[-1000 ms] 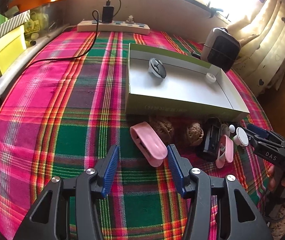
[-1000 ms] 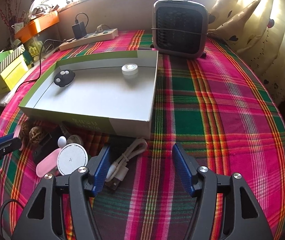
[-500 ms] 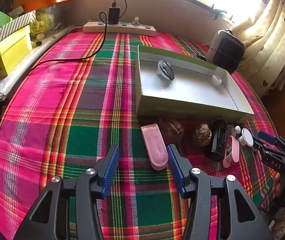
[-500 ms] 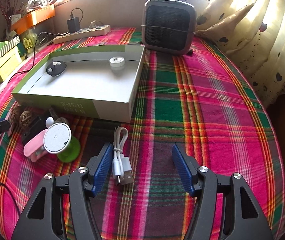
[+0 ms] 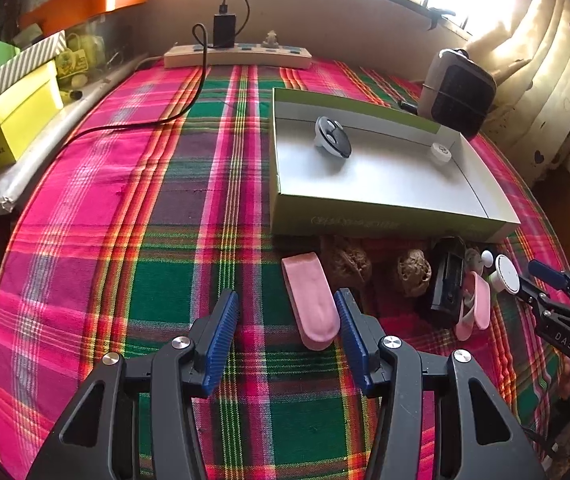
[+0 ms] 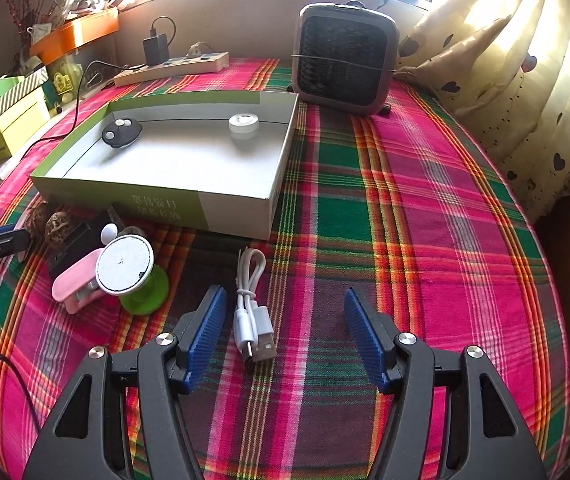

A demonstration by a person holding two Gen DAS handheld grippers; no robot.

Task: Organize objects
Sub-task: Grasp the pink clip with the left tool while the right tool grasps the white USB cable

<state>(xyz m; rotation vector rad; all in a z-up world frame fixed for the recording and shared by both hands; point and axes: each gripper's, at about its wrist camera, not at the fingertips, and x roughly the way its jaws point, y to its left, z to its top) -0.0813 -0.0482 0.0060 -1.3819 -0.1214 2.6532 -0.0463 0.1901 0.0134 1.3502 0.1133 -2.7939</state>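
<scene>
A green-and-white open box [image 5: 385,224] [image 6: 241,208] lies on the plaid cloth and holds a black key fob [image 5: 332,137] [image 6: 121,132] and a small white puck [image 5: 440,153] [image 6: 243,123]. In front of it lie a pink case [image 5: 311,304], two walnuts [image 5: 413,272], a black device [image 5: 447,284], a pink clip [image 6: 75,280] and a white-topped green spool [image 6: 125,266]. My left gripper [image 5: 287,336] is open and empty, the pink case by its right finger. My right gripper [image 6: 285,332] is open and empty, a coiled white USB cable [image 6: 251,308] inside its left finger.
A small dark fan heater [image 6: 345,60] stands behind the box. A power strip with a plugged charger [image 5: 237,56] and its black cord lie at the back. Yellow and striped boxes [image 5: 9,120] sit on a ledge at left. Curtains [image 6: 525,80] hang at right.
Both grippers have drawn back from the box. The pink case and the cable now lie further ahead of the fingers. Both stay open.
</scene>
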